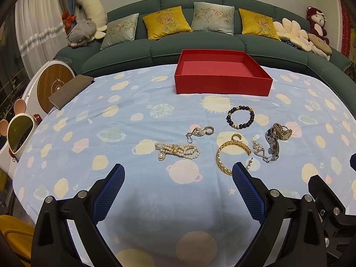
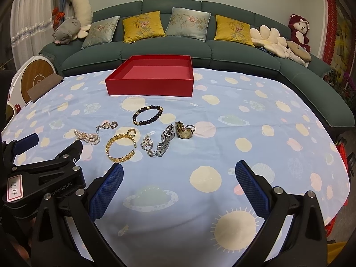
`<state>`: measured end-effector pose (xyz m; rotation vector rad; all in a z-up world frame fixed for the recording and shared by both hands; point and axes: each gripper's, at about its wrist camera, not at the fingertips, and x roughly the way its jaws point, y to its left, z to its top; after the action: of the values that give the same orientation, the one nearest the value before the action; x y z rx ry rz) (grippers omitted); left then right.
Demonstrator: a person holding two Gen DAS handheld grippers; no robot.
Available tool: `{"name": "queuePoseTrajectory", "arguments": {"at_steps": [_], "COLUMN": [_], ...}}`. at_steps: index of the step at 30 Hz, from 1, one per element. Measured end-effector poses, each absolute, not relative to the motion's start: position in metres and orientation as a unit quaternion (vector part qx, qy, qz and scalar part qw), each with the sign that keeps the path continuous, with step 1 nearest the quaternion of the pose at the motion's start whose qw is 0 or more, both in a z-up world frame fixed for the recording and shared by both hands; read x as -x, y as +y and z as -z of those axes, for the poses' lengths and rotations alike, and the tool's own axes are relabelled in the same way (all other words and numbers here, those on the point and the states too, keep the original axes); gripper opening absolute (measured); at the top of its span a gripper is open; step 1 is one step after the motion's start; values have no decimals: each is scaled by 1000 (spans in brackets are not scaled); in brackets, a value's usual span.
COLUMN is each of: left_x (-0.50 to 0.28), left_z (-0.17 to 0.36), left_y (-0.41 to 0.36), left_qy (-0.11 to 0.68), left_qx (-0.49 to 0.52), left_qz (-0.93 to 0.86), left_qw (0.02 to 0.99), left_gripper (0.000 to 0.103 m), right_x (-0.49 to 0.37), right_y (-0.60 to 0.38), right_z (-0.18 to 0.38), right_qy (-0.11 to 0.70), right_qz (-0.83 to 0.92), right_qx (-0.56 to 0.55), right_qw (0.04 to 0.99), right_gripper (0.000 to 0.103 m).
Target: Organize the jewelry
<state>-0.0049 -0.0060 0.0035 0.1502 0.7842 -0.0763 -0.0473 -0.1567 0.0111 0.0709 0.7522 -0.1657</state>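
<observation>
The greatest risk is judged to lie in the crowding of the pieces ahead of the left gripper (image 1: 178,173): the gold bangle (image 1: 231,153) lies just past its right finger, with a small silver charm (image 1: 258,146) and a steel watch band (image 1: 273,144) just beyond and to the right, so that a neighbour could be dragged or snagged if one piece is closed on carelessly. The thin cloth (image 1: 133,115) could also be pinched and pulled, shifting everything on it. The pearl bracelet (image 1: 178,150) lies straight ahead of the left claw, slightly left of centre, with a pendant and ring (image 1: 200,131) just past it; the dark bead bracelet (image 1: 240,117) sits further on, and the empty red box (image 1: 222,75) well beyond at the far edge. Both claws are held wide apart, with nothing between the fingers and nothing touched. From the right gripper (image 2: 179,175), all the jewelry is seen ahead and to the left, the gold watch (image 2: 184,132) being nearest its centre line.
</observation>
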Motion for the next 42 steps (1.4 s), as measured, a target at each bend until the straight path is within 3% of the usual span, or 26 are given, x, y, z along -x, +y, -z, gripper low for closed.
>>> {"name": "queuePoseTrajectory", "arguments": {"at_steps": [42], "left_x": [5], "left_z": [-4], "left_y": [-4], "left_qy": [381], "left_qx": [-70], "left_qz": [29], "left_qw": [921], "left_gripper": [96], "right_x": [48], "right_y": [-152], "right_z": [-14], "right_qy": [363], "right_qz": [73], "right_qx": [-37], "right_qw": [928], "right_gripper": [98]}}
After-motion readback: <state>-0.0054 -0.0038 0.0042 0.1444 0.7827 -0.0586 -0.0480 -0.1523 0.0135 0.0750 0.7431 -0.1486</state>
